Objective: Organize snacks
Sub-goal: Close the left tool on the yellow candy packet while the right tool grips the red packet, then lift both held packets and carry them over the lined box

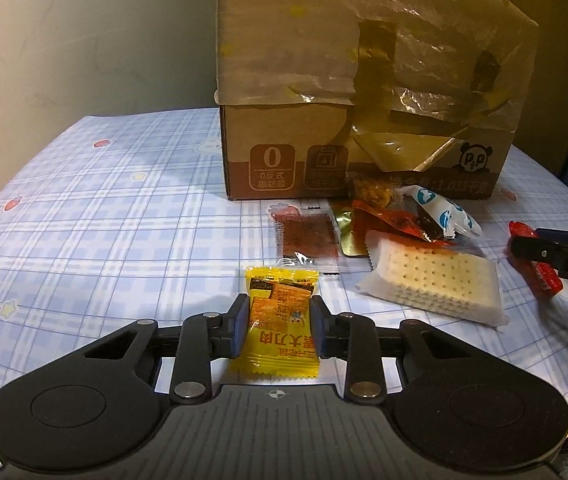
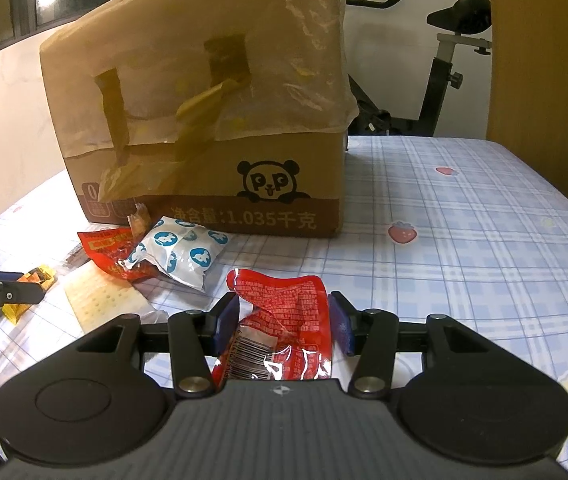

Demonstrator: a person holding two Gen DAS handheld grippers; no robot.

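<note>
My left gripper [image 1: 278, 312] is shut on a yellow snack packet [image 1: 280, 340] that lies on the plaid tablecloth [image 1: 104, 220], a blue pad pressed against each side. In the right wrist view, my right gripper [image 2: 284, 314] is shut on a crinkled red packet [image 2: 287, 296] with a barcode, just above the cloth. Between the two lies a pile of snacks: a clear pack of crackers [image 1: 431, 276], a white packet with blue dots [image 1: 443, 212], a red-brown flat packet [image 1: 307, 236] and a red wrapper [image 1: 395, 220]. The right gripper's tip shows at the left wrist view's right edge, with the red packet [image 1: 543, 280].
A tall cardboard box [image 2: 204, 120] with a panda logo and loose plastic and tape stands behind the pile. Bare tablecloth stretches left of the box [image 1: 84, 160] and right of it [image 2: 463, 220]. An exercise bike [image 2: 443, 60] and a wooden panel [image 2: 543, 60] stand beyond the table.
</note>
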